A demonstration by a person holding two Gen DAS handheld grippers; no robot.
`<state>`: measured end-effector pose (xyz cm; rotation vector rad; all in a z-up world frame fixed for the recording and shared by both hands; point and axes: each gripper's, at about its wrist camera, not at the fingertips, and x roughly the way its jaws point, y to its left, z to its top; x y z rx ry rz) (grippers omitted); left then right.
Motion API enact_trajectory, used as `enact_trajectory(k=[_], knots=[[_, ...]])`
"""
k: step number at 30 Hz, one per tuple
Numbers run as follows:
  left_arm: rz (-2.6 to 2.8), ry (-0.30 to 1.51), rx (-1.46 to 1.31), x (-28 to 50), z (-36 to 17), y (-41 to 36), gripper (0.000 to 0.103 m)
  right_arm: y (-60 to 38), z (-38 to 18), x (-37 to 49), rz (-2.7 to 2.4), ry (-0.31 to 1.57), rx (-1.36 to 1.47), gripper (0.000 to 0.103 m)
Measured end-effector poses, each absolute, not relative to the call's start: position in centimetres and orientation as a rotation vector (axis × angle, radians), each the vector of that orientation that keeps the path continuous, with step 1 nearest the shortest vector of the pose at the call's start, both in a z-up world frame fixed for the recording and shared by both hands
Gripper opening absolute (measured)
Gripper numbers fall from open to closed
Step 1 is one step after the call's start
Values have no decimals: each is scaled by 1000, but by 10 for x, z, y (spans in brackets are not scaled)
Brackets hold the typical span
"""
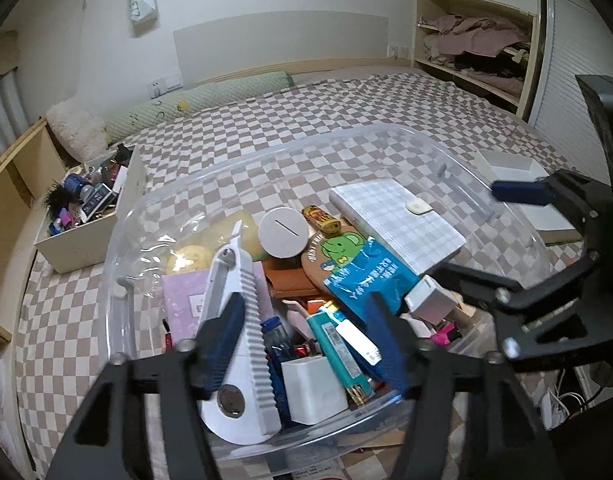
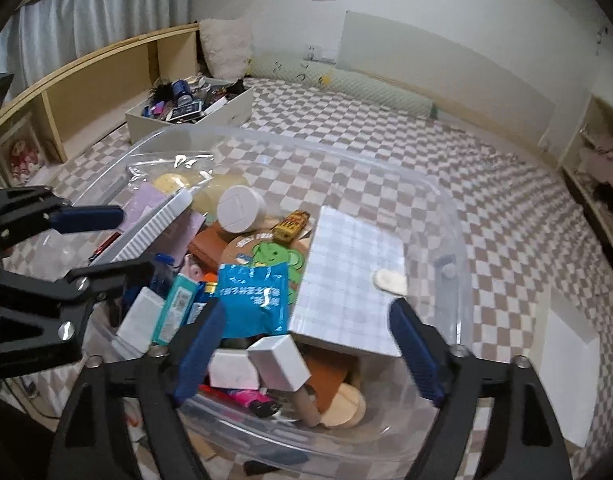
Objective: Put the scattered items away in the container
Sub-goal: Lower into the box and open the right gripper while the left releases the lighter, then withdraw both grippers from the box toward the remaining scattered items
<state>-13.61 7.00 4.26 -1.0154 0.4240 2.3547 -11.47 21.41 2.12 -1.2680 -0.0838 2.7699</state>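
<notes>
The bed (image 1: pixel 346 120) is the biggest thing here, with a checked cover. The clear tub (image 1: pixel 122 216) sits on the bed, and every place below is told from this tub.

Far behind the tub, to the left in the left view, a white box (image 1: pixel 90 244) stands full of small stuff. Just past the tub's right side lies a flat white card (image 2: pixel 566 356).

Inside the tub the things are piled up. The checked notebook (image 1: pixel 402 224) lies at the right side. It looks stiff and flat, so its edges are the best place to take hold. The white cutter (image 1: pixel 242 320) leans at the left side, hard and long, easy to hold across its middle. The blue packet (image 1: pixel 366 280) lies in the middle. It looks soft and slippery, so a pinch at a corner should work. The round white lid (image 1: pixel 283 232) sits toward the back and looks smooth, so it may slip. The white cube (image 1: pixel 314 388) and the lighter (image 1: pixel 338 344) lie at the front, small and light.

The left gripper (image 1: pixel 306 348) hangs over the front of the tub. Its fingers are apart and hold nothing. The right gripper (image 2: pixel 306 348) hangs over the front too, fingers wide apart and holding nothing.
</notes>
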Motion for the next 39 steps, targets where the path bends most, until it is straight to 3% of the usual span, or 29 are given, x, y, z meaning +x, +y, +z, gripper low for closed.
enact_trajectory(k=[1, 8, 18, 31, 39], knots=[[2363, 427, -1012, -136, 42, 69, 77, 215, 21, -114, 2769, -86, -1255, 103], [2407, 443, -958, -138, 41, 61, 102, 229, 16, -111, 2774, -43, -1216, 103], [2443, 333, -887, -138, 50, 46, 103, 243, 25, -97, 2831, -4, -939, 103], [2532, 403, -625, -126, 52, 19, 103, 256, 26, -75, 2930, -54, -797, 103], [2422, 463, -542, -113, 48, 13, 103, 242, 20, -61, 3018, -234, -766, 103]])
